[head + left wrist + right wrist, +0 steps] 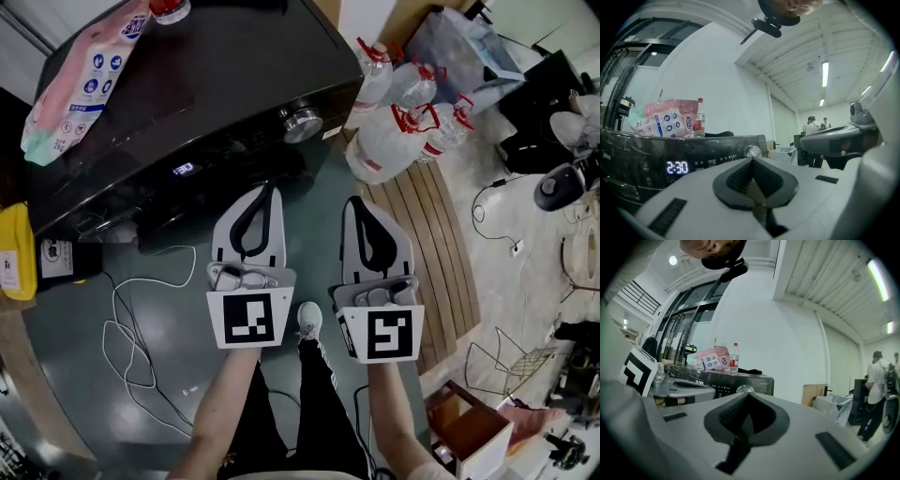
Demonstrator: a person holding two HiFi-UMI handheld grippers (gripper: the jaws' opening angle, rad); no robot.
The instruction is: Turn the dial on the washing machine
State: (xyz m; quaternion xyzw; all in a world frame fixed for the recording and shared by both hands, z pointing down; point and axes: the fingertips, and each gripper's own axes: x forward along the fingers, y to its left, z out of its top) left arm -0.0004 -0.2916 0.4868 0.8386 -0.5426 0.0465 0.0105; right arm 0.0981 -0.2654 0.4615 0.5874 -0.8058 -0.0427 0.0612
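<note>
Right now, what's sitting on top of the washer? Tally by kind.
Pink printed bag: 1
Red-capped bottle: 1
Dark low item, too dim to identify: 1
Total: 3 on top of the washing machine

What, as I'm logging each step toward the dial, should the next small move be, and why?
Probably open the left gripper and ease it forward to the dial. Its jaws are shut and empty, short of the washing machine, and the dial sits just beyond their tips. The right gripper is shut too.
</note>
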